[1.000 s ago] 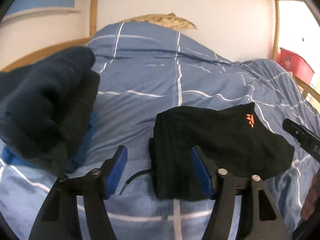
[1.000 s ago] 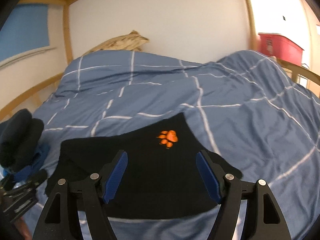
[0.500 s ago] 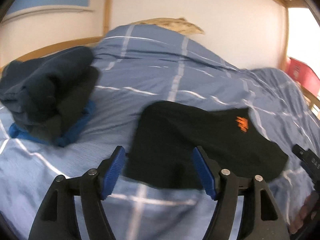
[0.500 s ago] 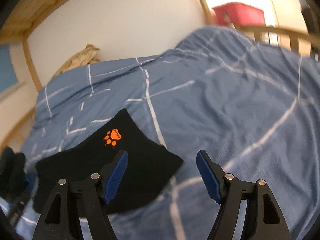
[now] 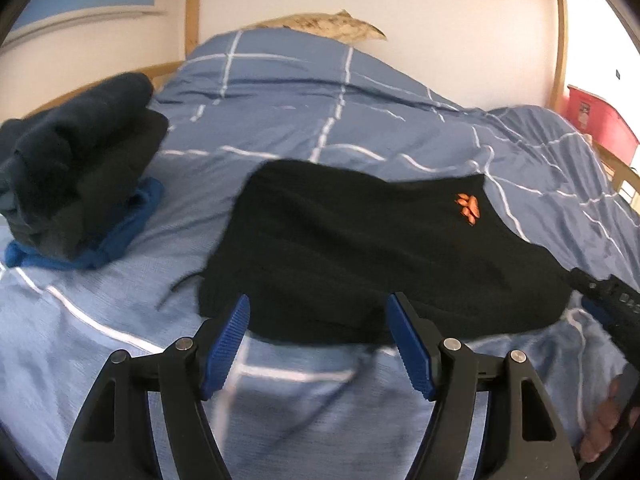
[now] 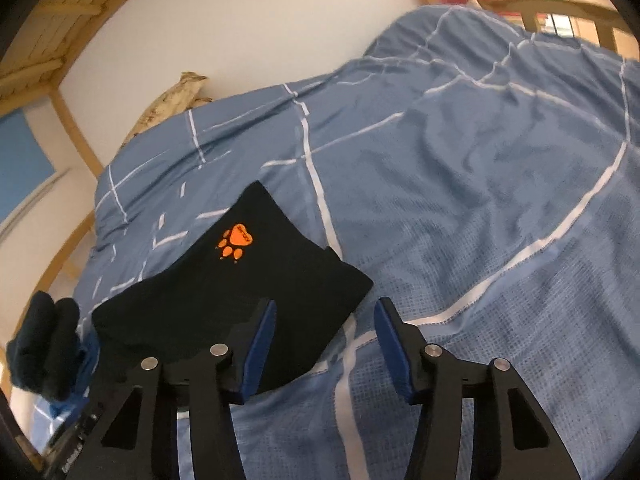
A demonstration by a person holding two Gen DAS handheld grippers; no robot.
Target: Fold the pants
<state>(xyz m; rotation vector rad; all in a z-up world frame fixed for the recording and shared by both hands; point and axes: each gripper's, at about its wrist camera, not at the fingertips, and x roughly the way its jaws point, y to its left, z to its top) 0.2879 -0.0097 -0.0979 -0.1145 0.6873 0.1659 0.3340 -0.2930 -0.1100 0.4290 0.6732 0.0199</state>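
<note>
Both wrist views are shifted against the earlier frames: the left gripper [image 5: 318,340] is now seen drawn back to the near edge of the folded black pants [image 5: 360,248], where a second ago one finger stood over the cloth, and the right gripper [image 6: 325,346] is rolled and carried to the pants' right-hand corner, so that the bed [image 6: 480,200] appears tilted. The left gripper is held wide with nothing between its blue pads; the right gripper's jaws are closing, only bare duvet lies in the gap between them, and its left pad stands over the pants' edge. The pants lie as a compact rectangle in the middle of the bed, orange paw logo [image 6: 235,242] uppermost, so the folding is judged nearly or fully done, with a last tidy or a transfer to the stack of dark folded clothes [image 5: 76,160] possibly remaining. Whether the left pads touch the hem cannot be told. The stack is cut off at the frame edge, and a dark drawstring [image 5: 176,286] is blurred.
</note>
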